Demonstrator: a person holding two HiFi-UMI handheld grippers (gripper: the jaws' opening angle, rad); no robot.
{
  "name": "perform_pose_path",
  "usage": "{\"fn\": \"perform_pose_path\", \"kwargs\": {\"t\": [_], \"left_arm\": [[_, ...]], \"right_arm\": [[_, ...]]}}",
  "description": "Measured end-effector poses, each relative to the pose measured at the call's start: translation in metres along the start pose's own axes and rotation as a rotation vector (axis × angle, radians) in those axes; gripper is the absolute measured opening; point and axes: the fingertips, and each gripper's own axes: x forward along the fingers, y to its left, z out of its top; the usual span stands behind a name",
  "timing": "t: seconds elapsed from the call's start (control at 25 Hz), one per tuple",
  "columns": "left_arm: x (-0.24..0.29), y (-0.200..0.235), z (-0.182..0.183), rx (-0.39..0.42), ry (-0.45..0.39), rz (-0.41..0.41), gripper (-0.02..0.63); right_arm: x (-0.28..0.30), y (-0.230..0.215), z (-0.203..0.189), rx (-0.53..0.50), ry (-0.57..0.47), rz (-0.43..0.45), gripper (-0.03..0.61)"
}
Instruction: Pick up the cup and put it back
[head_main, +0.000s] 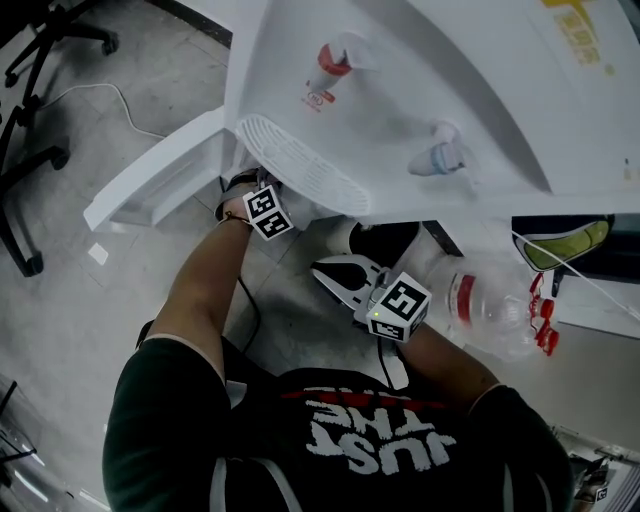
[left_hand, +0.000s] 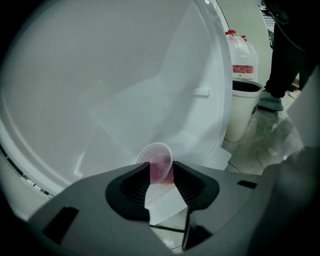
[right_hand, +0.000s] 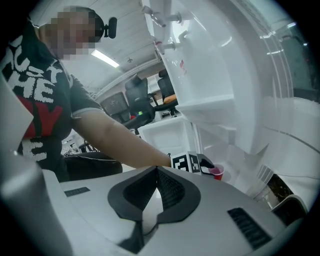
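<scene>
A small red cup with a pale rim stands on the white floor of the water dispenser's lower compartment. My left gripper reaches into that compartment and is open, its two black tips at either side of the cup's near wall. In the right gripper view the cup shows just beyond the left gripper's black finger. From the head view only the left gripper's marker cube shows under the drip tray. My right gripper hangs shut and empty outside, also in the head view.
The white dispenser has a red tap, a blue tap and an open lower door. A large water bottle lies on the floor at the right. A white bin and office chairs stand nearby.
</scene>
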Motion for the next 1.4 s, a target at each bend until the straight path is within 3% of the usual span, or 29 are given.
{"fn": "perform_pose_path", "kwargs": {"t": [0.32,0.64,0.96,1.24,1.4], "left_arm": [[-0.022,0.010,0.011,-0.045,-0.070,0.013,0.173],[-0.045,0.010,0.000,-0.052,-0.090,0.003,0.181],[-0.050,-0.002,-0.029,-0.159,-0.061,-0.024,0.183],[-0.068,-0.009,-0.038,-0.176,-0.072,-0.037,0.181],[-0.091,-0.010,-0.042,-0.268,-0.104,-0.059,0.174]], "right_arm": [[0.009,-0.001,0.007,-0.014,-0.009,0.002,0.034],[0.020,0.000,0.010,-0.041,0.008,0.014,0.034],[0.031,0.001,0.007,-0.039,0.019,0.018,0.034],[0.031,-0.002,-0.002,-0.036,0.018,0.026,0.034],[0.034,0.004,0.006,-0.070,0.004,0.068,0.034]]}}
